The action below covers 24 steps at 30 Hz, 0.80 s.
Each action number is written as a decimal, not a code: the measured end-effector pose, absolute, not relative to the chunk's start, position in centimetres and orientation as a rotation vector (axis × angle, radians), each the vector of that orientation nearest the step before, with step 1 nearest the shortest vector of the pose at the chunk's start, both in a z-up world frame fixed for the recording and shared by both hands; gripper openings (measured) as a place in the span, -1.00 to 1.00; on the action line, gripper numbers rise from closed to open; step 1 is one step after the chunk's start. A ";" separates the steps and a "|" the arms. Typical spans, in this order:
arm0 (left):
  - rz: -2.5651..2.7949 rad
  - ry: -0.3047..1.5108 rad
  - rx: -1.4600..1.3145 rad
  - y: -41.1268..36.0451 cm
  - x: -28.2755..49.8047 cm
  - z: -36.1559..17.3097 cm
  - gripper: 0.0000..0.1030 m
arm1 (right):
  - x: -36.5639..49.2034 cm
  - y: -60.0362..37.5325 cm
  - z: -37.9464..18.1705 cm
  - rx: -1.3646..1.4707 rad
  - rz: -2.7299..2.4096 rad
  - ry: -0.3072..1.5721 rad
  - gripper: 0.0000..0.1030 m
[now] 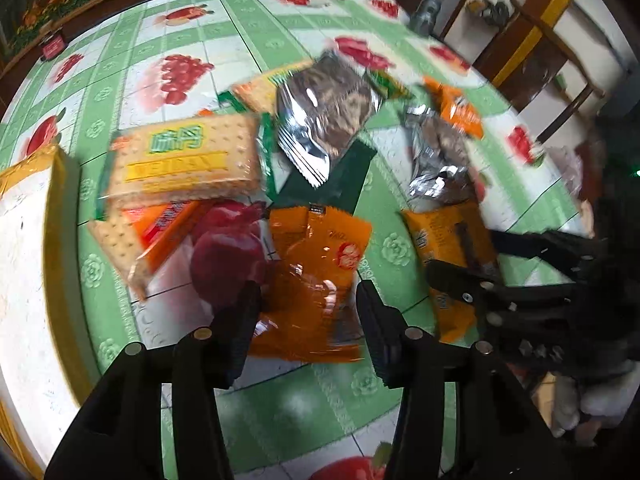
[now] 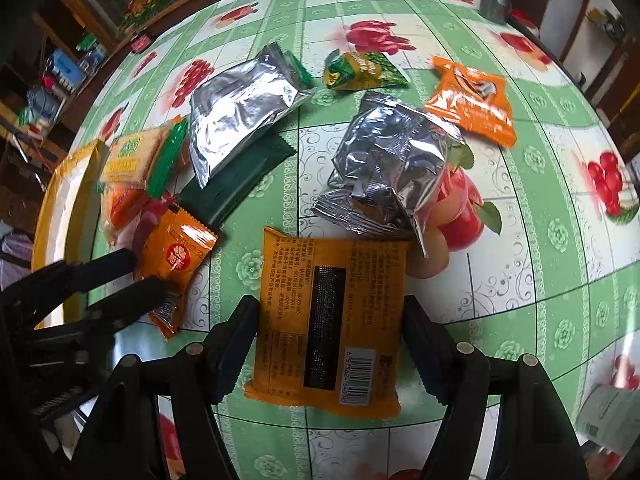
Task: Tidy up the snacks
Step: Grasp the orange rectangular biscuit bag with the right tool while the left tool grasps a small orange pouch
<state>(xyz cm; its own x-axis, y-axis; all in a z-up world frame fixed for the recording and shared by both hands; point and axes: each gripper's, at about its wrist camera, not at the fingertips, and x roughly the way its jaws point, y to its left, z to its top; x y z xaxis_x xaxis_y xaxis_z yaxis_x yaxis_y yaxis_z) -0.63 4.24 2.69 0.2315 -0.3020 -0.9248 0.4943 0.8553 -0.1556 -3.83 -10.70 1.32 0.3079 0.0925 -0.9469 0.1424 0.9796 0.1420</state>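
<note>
Orange snack packets lie on the tabletop (image 2: 520,264). Left claw (image 1: 308,304) and right claw (image 2: 332,320) each straddle one, spread, not yet pinching. Judged step: grasping; next, close squarely.

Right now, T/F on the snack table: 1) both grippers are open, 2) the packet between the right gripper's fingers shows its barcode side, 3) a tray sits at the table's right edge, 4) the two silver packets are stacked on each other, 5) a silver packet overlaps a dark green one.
1) True. The left gripper and right gripper both stand open, each straddling an orange packet.
2) True. The orange barcode packet lies printed back up, barcode toward the camera.
3) False. The yellow-rimmed tray is at the left edge.
4) False. The flat silver packet and the crumpled silver packet lie apart.
5) True. The flat silver packet lies over the dark green packet.
</note>
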 end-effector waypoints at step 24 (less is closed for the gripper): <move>-0.319 1.116 -0.043 10.5 -5.2 7.7 -0.31 | -5.8 -10.3 4.1 0.252 0.206 1.183 0.39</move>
<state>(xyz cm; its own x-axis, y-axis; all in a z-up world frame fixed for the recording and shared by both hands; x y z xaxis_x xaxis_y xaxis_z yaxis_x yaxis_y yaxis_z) -5.17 10.55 7.69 0.3989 -0.2738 -0.8751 0.2307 0.9537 -0.1932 -5.80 -10.34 4.09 0.3647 0.2893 -0.8851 -0.0268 0.9534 0.3005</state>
